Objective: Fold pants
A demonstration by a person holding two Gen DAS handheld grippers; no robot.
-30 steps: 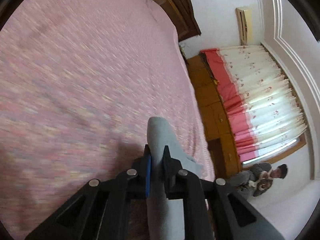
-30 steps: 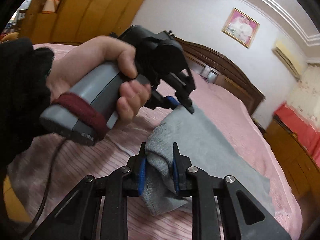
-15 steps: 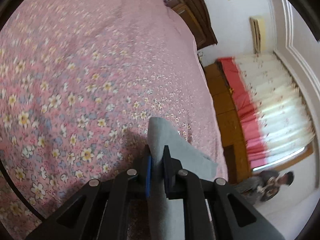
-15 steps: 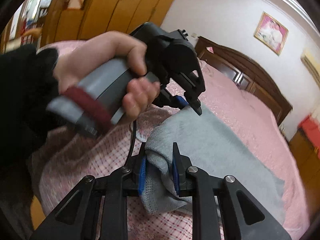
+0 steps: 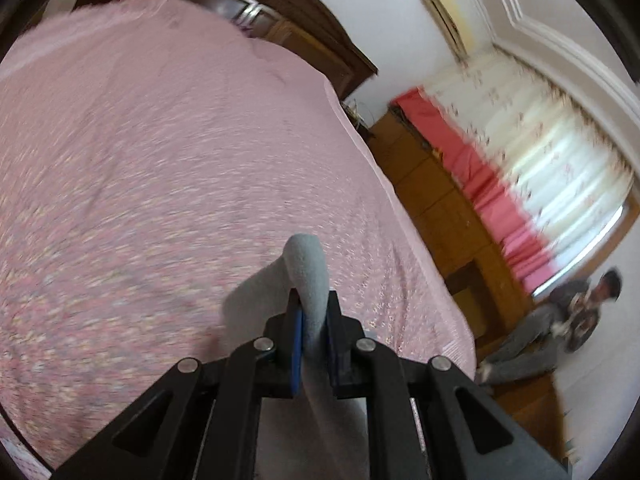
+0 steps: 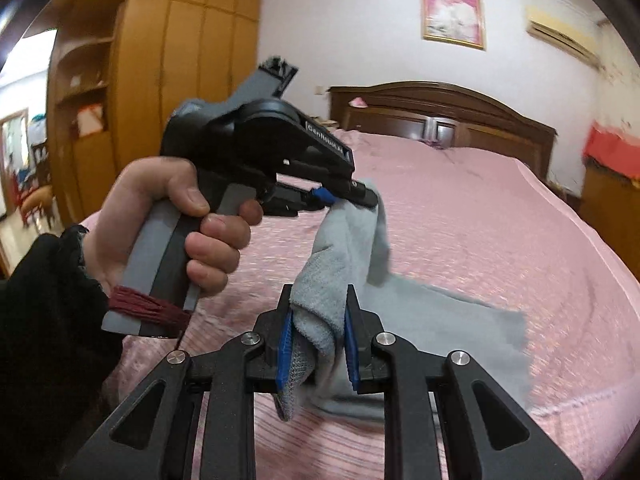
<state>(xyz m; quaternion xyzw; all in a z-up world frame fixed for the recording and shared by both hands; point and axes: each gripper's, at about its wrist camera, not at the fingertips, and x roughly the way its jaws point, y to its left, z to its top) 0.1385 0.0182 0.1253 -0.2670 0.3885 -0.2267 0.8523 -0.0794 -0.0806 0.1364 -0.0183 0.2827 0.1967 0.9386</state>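
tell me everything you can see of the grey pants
The grey pants look like soft, fleecy knit. One end is lifted off the pink bedspread, pinched by the left gripper and the right gripper, bunched between both; the rest trails flat on the bed.

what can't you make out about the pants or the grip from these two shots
- Waistband or leg end: both views show only bunched grey pants; which part each gripper holds is unclear.
- Pants' full outline: right wrist view, the near part is hidden behind the right gripper.
- Left wrist view: the left gripper covers the cloth below the fingers.
- Bedspread pattern: motion blur smears it.
- Pants' far edge: blurred.
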